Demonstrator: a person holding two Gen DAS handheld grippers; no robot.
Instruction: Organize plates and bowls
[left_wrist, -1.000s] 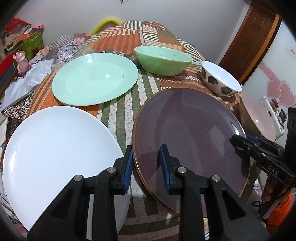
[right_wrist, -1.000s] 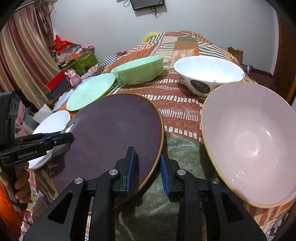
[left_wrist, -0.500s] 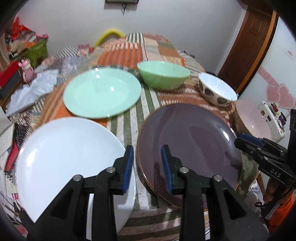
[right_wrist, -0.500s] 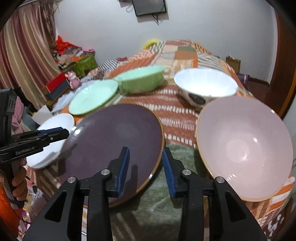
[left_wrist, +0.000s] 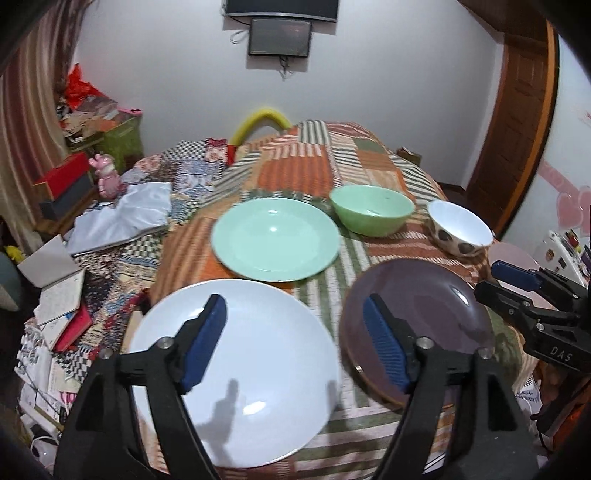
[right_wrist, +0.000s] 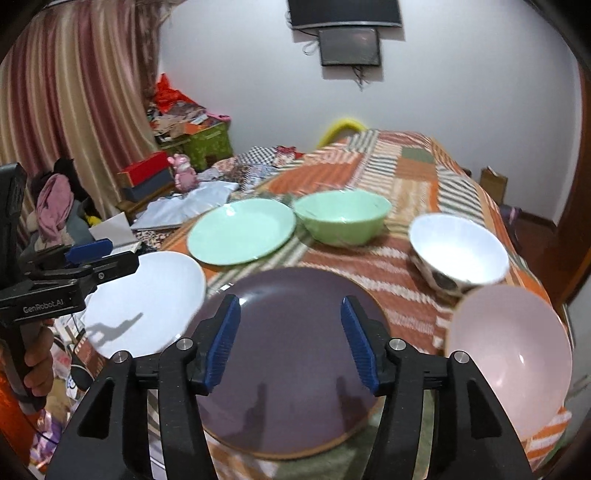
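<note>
A dark purple plate (right_wrist: 295, 387) lies flat on the patchwork cloth, below my right gripper (right_wrist: 291, 343), whose jaws are opening with nothing between them. My left gripper (left_wrist: 295, 332) hangs over the gap between a large white plate (left_wrist: 258, 339) and the purple plate (left_wrist: 424, 306); its jaws are also opening and hold nothing. Behind them stand a mint green plate (left_wrist: 275, 240), a green bowl (left_wrist: 371, 214) and a white bowl with dark spots (left_wrist: 460, 227). A pink bowl (right_wrist: 509, 354) sits at the near right corner.
The cloth-covered surface (left_wrist: 314, 166) stretches back toward the wall. Books, papers and boxes (left_wrist: 62, 288) crowd the floor at the left. A wooden door (left_wrist: 517, 122) is at the right. A person's hand (right_wrist: 33, 362) grips the left gripper's handle.
Both grippers have lifted and drawn back from the purple plate's rim, and their jaws have spread from nearly shut to wide. The plates and bowls have not moved.
</note>
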